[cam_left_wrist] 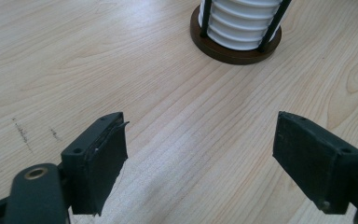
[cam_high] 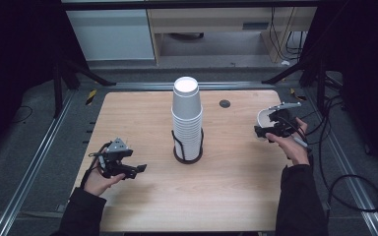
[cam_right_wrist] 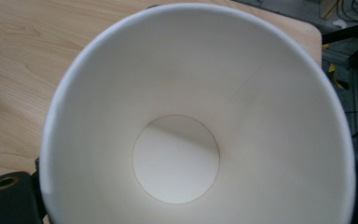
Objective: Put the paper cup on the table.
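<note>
Presently we note one paper cup point(cam_right_wrist: 186, 116) held in the right gripper point(cam_high: 270, 125) fingers, the stack point(cam_high: 187, 120) otherwise standing in its holder point(cam_high: 187, 158), left gripper point(cam_high: 123, 166) fingers wide open, empty.

Looking at a light wood-grain table top point(cam_left_wrist: 177, 116), matt, smooth, showing a few faint dark scuffs at the left in the left gripper view. Seeing a white paper cup point(cam_right_wrist: 196, 121) with a matt inside and a visible side seam, a stack of white paper cups point(cam_high: 187, 118) ribbed by their rolled rims, sitting in a dark holder point(cam_left_wrist: 235, 49) with thin black rods and a brownish, slightly glossy round base. Noting left gripper point(cam_left_wrist: 200, 154) pads as matt black, rubbery-looking, rough at the edges, with a brass-coloured metal ring on the black body.
</note>
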A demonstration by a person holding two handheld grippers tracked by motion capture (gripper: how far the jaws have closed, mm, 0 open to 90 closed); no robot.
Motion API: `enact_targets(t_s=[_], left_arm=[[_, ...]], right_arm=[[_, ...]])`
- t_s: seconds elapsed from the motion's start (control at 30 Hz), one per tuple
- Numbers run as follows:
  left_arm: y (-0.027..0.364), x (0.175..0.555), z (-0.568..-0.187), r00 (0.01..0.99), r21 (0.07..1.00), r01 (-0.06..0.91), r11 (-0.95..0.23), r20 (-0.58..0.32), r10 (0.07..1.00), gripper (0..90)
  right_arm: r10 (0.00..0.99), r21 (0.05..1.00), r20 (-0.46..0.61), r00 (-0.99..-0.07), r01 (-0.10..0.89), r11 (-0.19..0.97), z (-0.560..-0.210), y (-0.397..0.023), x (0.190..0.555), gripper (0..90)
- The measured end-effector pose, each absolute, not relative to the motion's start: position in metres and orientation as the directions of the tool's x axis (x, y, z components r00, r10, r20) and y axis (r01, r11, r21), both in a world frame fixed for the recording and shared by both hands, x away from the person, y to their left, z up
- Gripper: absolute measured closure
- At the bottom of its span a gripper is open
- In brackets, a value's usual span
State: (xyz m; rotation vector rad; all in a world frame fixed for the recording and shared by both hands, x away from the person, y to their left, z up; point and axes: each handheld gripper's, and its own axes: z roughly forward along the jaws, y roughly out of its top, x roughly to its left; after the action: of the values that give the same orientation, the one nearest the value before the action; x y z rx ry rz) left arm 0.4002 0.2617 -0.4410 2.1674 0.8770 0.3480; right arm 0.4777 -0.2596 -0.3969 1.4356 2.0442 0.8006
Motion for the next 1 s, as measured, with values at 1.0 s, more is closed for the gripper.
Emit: enact_targets(t_s=[1.0], left_arm=[[0.259,0.4,-0.442,0.733,0.732,0.478,-0.485,-0.028,0.68,16.8]], right_arm=[[0.944,0.613,-0.075,-0.321,0.732,0.297,-0.441,-0.252,0.488,8.5]])
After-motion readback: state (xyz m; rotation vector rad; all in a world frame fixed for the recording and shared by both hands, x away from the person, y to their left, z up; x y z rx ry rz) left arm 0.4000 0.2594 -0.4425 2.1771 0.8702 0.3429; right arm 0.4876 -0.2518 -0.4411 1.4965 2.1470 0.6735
